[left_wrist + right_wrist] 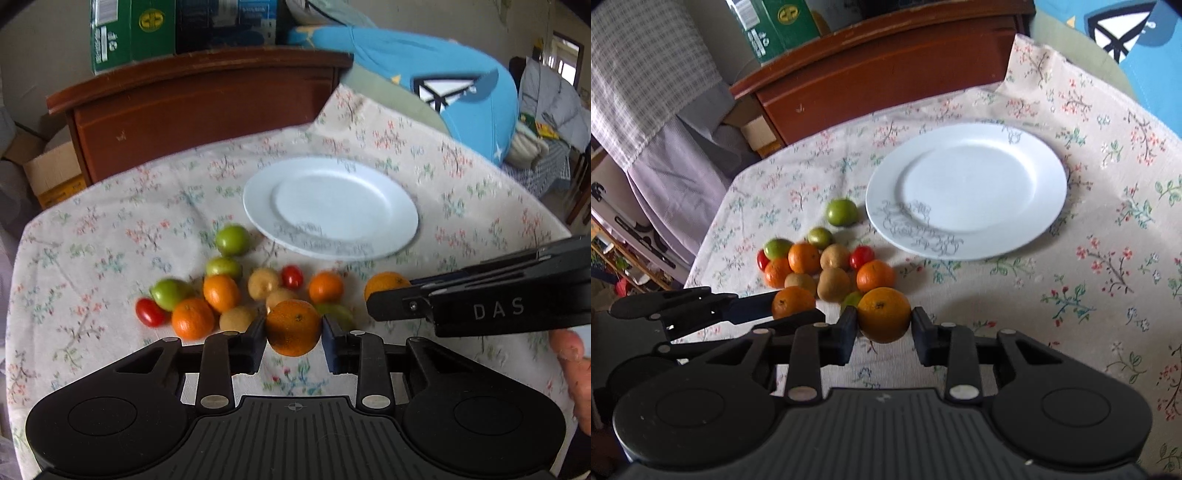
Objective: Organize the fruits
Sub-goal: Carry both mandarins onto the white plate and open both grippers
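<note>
Blur softens the fruit cluster [236, 291] in both wrist views, so small stems and skin marks cannot be read. Behind the left gripper's orange [293, 326] a green fruit [338, 312] is mostly hidden. In the left view the other tool covers part of the right gripper's orange [884, 314].

The left gripper [293, 332] has its jaws drawn in on the round, dimpled orange, pads pressing both sides. The right gripper [884, 321] likewise clamps its own orange, near the right end of the cluster. A hand [570, 369] shows at the frame edge, cut off.

The remaining fruit lies loose on the cloth: glossy red cherry tomatoes [149, 312], smooth green fruits [232, 240], dull tan round ones [263, 282], and more oranges, several touching each other.

The white plate [1039, 221] is glazed, round, with a grey printed sprig on its near rim; it holds nothing and sits just beyond the cluster. The tablecloth [1108, 258] is woven, cream, floral. Behind stands a brown wooden cabinet [203, 110] carrying a green carton [125, 33], whose top is cut off.
</note>
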Demonstrator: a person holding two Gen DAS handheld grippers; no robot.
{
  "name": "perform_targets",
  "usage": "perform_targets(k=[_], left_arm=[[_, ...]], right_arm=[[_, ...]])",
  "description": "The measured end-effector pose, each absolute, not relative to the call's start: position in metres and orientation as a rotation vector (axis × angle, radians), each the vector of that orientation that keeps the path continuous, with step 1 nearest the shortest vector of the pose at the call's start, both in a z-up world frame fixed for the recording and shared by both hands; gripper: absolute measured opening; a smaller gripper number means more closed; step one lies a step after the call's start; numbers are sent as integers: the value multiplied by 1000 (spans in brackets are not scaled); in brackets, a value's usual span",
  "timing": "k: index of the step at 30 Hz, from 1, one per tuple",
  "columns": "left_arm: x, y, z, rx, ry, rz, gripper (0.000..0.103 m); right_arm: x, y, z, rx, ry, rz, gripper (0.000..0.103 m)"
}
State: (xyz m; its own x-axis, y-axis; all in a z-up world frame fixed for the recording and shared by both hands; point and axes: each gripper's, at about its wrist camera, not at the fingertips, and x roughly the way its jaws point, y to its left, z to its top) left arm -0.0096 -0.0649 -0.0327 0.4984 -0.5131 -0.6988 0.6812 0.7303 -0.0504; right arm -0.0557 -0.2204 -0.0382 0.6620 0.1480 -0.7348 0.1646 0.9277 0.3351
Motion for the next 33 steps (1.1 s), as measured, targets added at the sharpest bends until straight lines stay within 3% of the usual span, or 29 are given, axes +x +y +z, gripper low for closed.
perform_targets(k=[11,33], left_arm=[[19,-84,-12,228,736,-771,29],[81,-134,-40,222,797,-743,29]], right_arm=[[-39,-247,-23,427,791,-105,32],[13,-282,-47,381,882,-285,32]])
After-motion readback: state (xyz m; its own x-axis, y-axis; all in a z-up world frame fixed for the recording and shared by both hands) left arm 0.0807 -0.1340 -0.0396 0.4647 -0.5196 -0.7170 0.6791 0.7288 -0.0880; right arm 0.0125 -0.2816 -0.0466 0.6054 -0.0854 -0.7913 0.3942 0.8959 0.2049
